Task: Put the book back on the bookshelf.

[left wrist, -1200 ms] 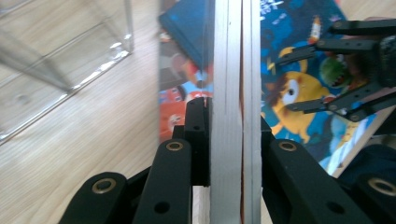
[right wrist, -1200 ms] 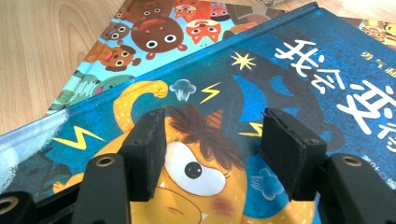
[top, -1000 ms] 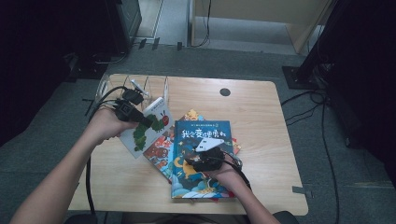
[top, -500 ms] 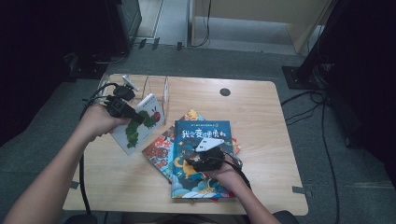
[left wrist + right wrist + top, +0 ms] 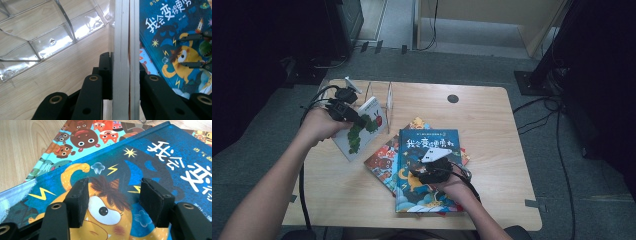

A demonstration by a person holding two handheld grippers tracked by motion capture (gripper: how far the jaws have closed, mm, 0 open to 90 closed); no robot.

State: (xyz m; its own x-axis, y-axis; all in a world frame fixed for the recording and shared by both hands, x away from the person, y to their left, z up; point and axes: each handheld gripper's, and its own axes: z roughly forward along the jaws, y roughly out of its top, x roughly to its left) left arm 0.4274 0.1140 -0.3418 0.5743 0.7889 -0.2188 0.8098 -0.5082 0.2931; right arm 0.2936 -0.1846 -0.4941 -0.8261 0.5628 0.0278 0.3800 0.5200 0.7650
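Dim room, lit table, soft focus

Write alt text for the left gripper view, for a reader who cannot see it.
The left gripper is clamped on the edge of a white picture book, held upright between its two black jaws. To one side a clear plastic book rack lies on the wooden table; to the other lies a blue picture book showing a yellow monster.
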